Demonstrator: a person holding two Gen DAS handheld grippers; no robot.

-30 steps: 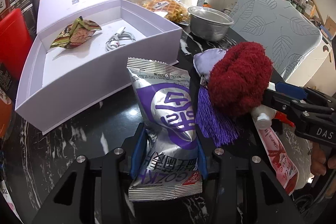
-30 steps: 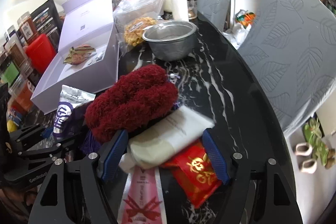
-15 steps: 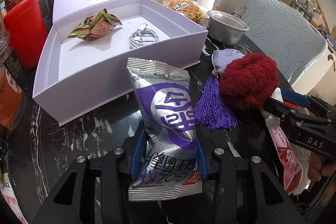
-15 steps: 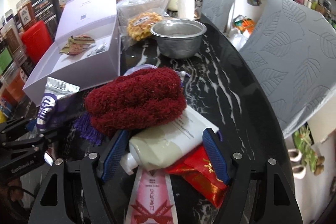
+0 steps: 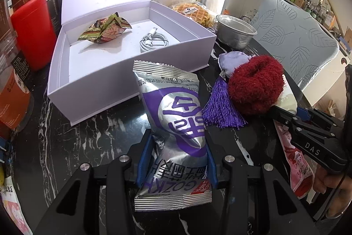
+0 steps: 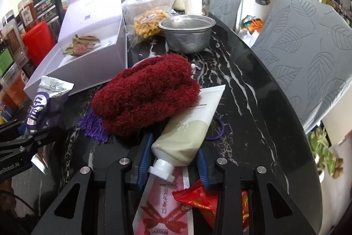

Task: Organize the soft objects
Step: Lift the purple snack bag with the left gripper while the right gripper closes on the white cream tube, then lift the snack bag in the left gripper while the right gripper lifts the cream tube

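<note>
The cream tube (image 6: pixel 187 124) lies partly hidden under the red fluffy bundle (image 6: pixel 147 96) on the table (image 6: pixel 253 102) — its label readable only as "Cream". The right hand-held gripper (image 6: pixel 172 158) has just closed onto its cap end. The left hand-held gripper (image 5: pixel 176 160) clamps the silver "GOZK" snack bag (image 5: pixel 173 131).
</note>
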